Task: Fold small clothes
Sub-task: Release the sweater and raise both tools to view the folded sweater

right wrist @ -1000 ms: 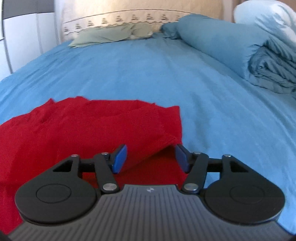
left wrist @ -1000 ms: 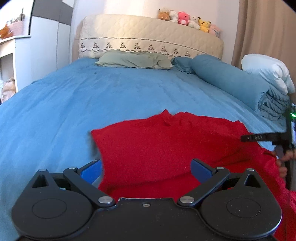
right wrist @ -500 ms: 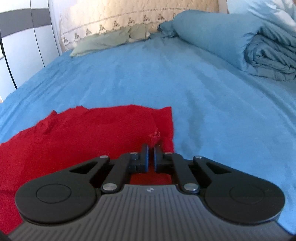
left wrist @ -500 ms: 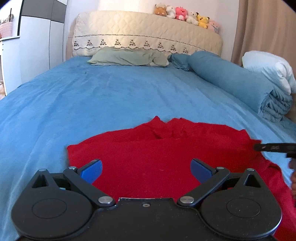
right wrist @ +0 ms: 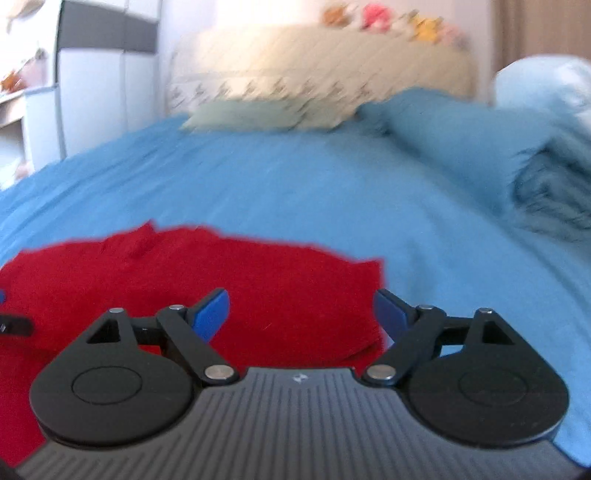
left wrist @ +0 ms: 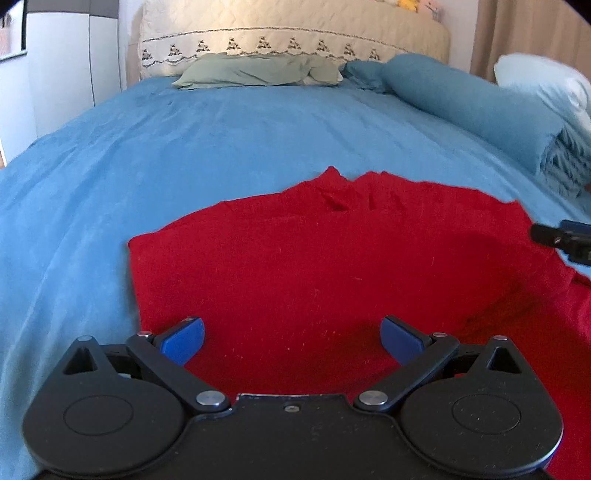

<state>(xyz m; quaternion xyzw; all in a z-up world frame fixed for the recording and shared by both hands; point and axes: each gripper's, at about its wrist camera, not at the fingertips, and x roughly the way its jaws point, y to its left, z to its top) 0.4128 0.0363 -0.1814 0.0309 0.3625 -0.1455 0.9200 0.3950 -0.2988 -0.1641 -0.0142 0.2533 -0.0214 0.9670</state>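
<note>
A red garment (left wrist: 332,266) lies spread on the blue bed sheet (left wrist: 184,155); it also shows in the right wrist view (right wrist: 221,280), which is blurred. My left gripper (left wrist: 291,338) is open and empty, hovering low over the garment's near left part. My right gripper (right wrist: 301,314) is open and empty above the garment's right edge. The tip of the right gripper (left wrist: 561,240) shows at the right edge of the left wrist view. A bit of the left gripper (right wrist: 14,325) shows at the left edge of the right wrist view.
A rolled blue duvet (left wrist: 480,110) and a white pillow (left wrist: 543,81) lie along the bed's right side. A green pillow (left wrist: 258,70) and a cream headboard (left wrist: 295,33) are at the far end. A white wardrobe (left wrist: 55,74) stands at the left.
The right gripper shut on the garment's right edge, then opened and let go, lifting back. The left gripper stayed open and shifted slightly over the garment, which now lies flatter.
</note>
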